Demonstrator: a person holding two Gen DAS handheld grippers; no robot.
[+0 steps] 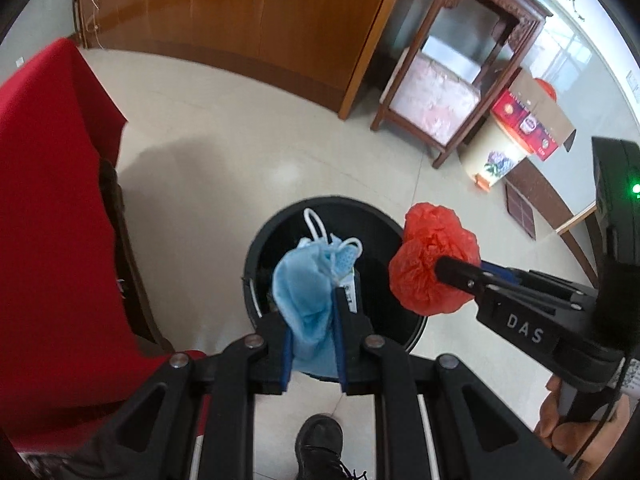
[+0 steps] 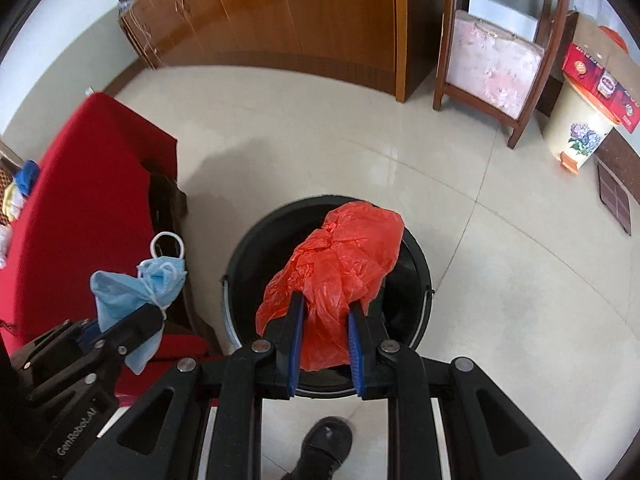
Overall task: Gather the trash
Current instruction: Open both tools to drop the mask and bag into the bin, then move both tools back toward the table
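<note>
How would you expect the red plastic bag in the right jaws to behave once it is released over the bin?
The red plastic bag looks thin and crumpled, so it is probably very light and floppy. It bulges loosely around the right gripper, so it may cling or drift instead of dropping straight into the black bin.

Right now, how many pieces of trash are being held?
2: blue face masks in the left gripper, a red plastic bag in the right gripper, both above the black bin. Bin contents unclear.

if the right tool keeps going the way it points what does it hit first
Most likely the inside of the black bin. The right tool, shut on the red plastic bag, points down into its open mouth, though depth is hard to judge.
</note>
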